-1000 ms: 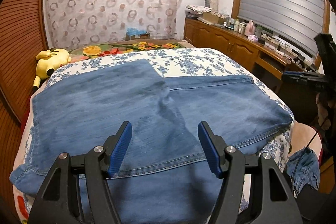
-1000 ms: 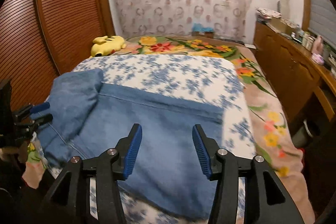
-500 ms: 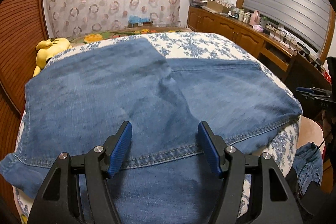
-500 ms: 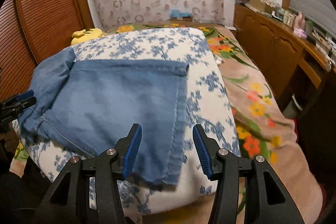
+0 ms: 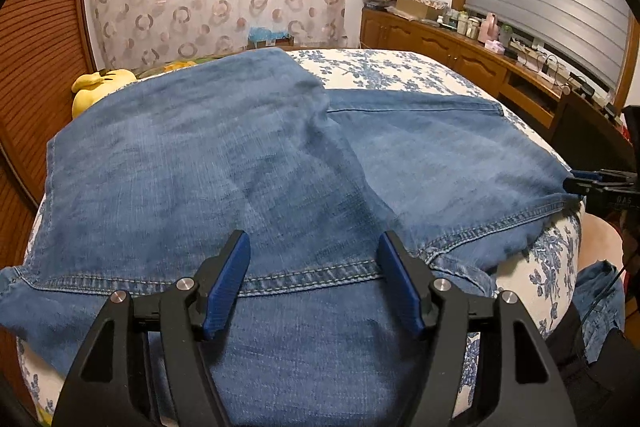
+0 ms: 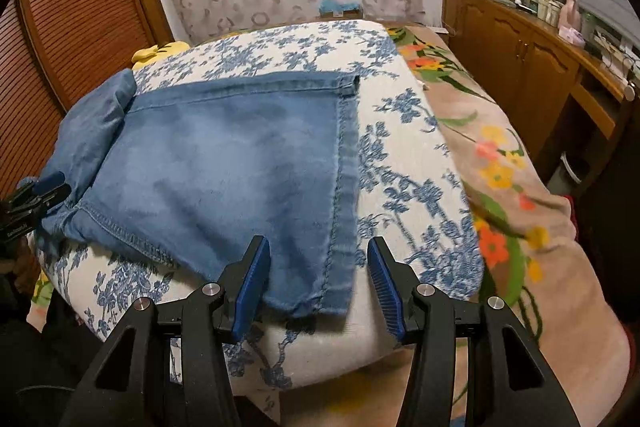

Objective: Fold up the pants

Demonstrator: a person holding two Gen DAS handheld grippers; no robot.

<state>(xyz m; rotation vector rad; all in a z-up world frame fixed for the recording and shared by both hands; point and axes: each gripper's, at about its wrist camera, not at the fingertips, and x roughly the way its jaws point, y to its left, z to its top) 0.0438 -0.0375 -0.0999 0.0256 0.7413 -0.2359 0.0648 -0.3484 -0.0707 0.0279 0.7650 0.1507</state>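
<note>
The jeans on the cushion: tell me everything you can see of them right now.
The jeans are faded blue denim with pale double-stitched seams, lying spread flat over a blue-and-white floral cushion. One panel overlaps the other near the middle. A hemmed corner hangs over the cushion's near edge, between the open fingers of the right gripper, which is not pressing it. The left gripper is open over a stitched seam, gripping nothing.
</note>
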